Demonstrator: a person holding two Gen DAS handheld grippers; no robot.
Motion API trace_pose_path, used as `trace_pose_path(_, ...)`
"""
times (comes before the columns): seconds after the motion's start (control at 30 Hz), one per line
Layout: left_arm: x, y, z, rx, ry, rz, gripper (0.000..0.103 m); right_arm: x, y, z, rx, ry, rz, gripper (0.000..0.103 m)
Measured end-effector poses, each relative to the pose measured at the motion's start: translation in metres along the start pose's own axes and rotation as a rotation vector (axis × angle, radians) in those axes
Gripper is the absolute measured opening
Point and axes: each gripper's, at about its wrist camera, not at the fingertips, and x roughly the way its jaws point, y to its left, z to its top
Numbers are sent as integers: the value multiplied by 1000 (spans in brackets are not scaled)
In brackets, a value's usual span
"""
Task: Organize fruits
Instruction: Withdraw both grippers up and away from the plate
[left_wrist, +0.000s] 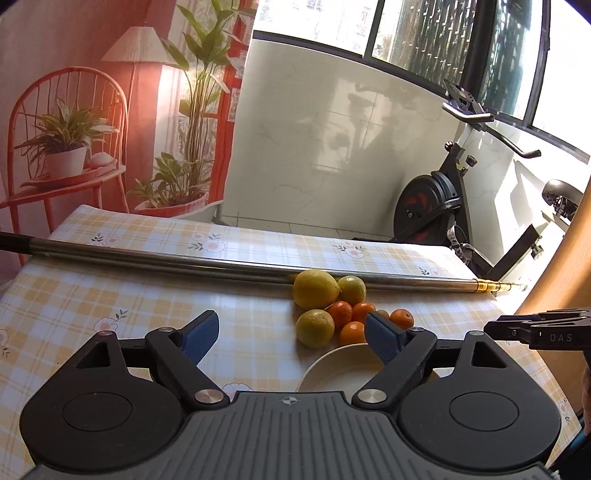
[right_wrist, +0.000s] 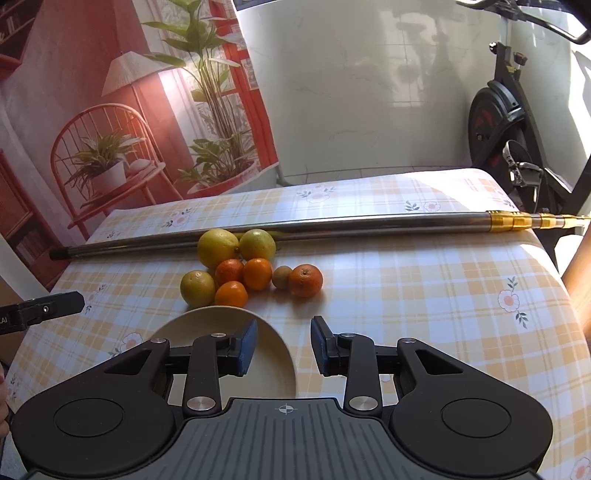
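- the fruits lie in one tight cluster on the yellow checked tablecloth (right_wrist: 424, 295), just in front of a long steel pole with a gold tip (right_wrist: 369, 223).
- three big yellow-green citrus fruits (right_wrist: 218, 247), smooth and round.
- four small orange mandarins (right_wrist: 306, 280), glossy.
- one small brown kiwi-like fruit (right_wrist: 282, 277), touching a mandarin.
- one empty cream round bowl (right_wrist: 207, 321) stands just beside the cluster, on the near side.
- the left gripper (left_wrist: 291, 334) is spread wide, holding nothing.
- the right gripper (right_wrist: 283, 347) has a clear gap between its blue pads, nothing in it.
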Motion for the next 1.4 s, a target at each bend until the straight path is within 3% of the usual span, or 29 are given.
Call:
trace_pose_path(0.17,1,2,14,-8,-5,8,92,-10,7,9,-89,-47,-30,35)
trace_pose_path(0.4,-4,3,22,61,-16,-58,94,-5,1,1,-22,-59,-33,37)
trace_pose_path(0.53,6,2,19,52,14,-76,94,3,1,-7,24,-48,-30,38)
trace_pose_path(0.73,17,8,14,33,34,-48,94,12,3,-4,23,-39,-21,38)
trace_pose_path(0.87,29,17,17,46,54,15,93,17,6,7,-9,-52,5,38)
trace_pose_path(0.97,34,28,19,15,23,35,93,23,13,21,-59,-66,44,38)
trace_pose_path(1.17,58,37,27,37,75,57,90,57,36,41,-177,-80,52,38)
trace_pose_path(1.3,70,50,36,-5,86,41,90,84,37,50,-97,-57,81,38)
trace_pose_path(1.4,79,62,38,-54,98,37,90,102,42,59,-115,-35,81,38)
